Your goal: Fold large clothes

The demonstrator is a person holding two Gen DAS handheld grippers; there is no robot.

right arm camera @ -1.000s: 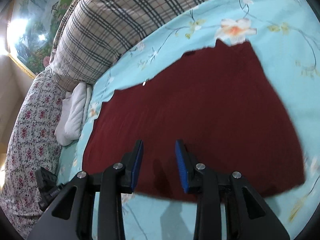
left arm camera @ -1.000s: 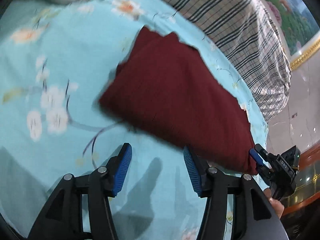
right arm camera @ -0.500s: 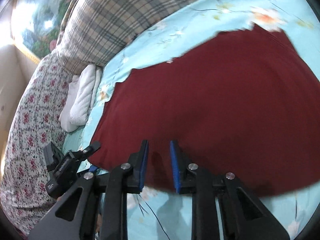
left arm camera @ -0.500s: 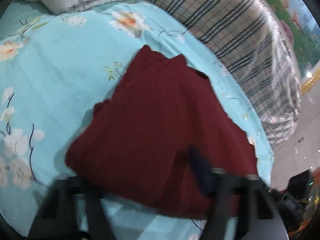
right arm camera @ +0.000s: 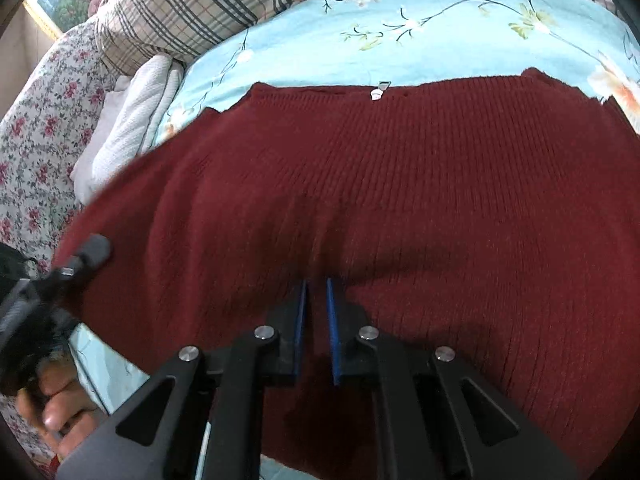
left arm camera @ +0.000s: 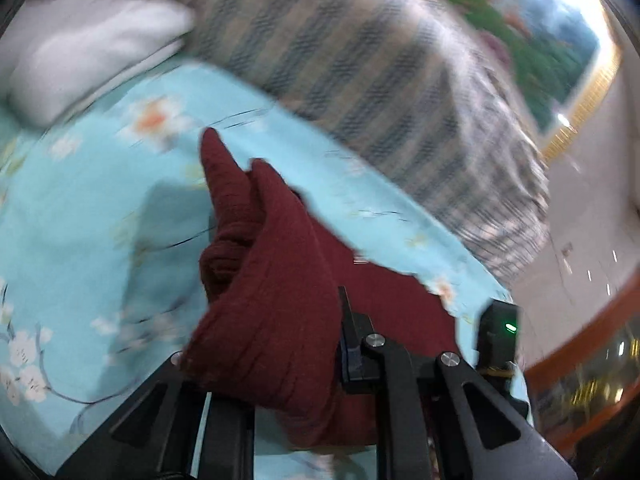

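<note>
Your dark red knit garment [right arm camera: 400, 200] lies spread on the bed, over a light blue floral sheet [right arm camera: 420, 32], and it fills most of the right wrist view. A small metal zipper pull [right arm camera: 378, 91] shows at its far edge.

Your right claw [right arm camera: 316, 312] has just been closing, and its blue pads now stand only a narrow gap apart, with a raised ridge of the knit pinched between them at the near hem. Your left claw [left arm camera: 280, 344] has just been closing too. A bunched fold of the same garment is caught in it and drapes over the left finger, rising into a pointed peak above the sheet; the fold hides the left pad, so only the right finger [left arm camera: 352, 340] shows clearly. That view is blurred.

Around the garment: a plaid pillow [right arm camera: 192, 4] lies along the far side of the bed, a white folded towel or cloth [right arm camera: 132, 120] sits just beside it at the left, touching the garment's left edge in the right wrist view, and a rose-print cover [right arm camera: 36, 140] lies beyond that. A framed landscape picture [left arm camera: 532, 48] hangs on the wall past the pillow. At the lower left of the right wrist view you can see your left hand [right arm camera: 52, 404] on its own tool, close to the garment's left corner.
</note>
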